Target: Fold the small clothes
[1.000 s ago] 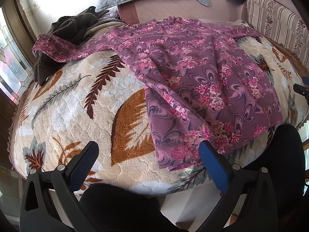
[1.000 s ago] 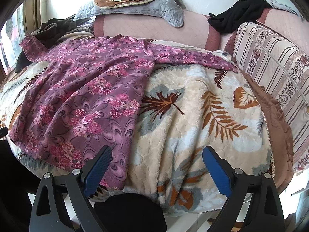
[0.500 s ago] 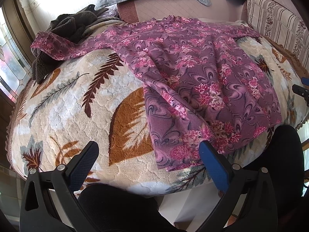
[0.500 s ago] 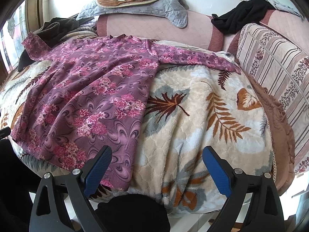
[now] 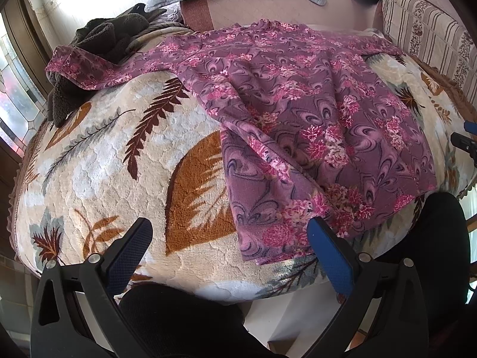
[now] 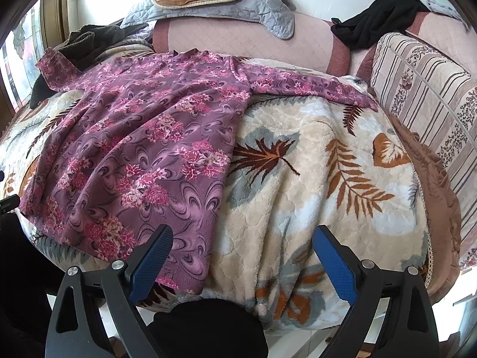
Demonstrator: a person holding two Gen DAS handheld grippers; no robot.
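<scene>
a: on the leaf-print blanket (image 6: 313,179), where's the purple floral top (image 6: 143,149)?
b: spread flat, sleeves out, hem at the near edge.
a: grippers?
b: left gripper (image 5: 229,250) and right gripper (image 6: 243,256) both gape wide, holding nothing.

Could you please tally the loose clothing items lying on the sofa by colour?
Purple floral: 1, the long-sleeved top spread on the leaf-print blanket.
Dark grey-brown: 1, a crumpled heap at the far left.
Black: 1, a garment draped over the backrest.
Total: 3. Both grippers, left and right, are open and empty.
</scene>
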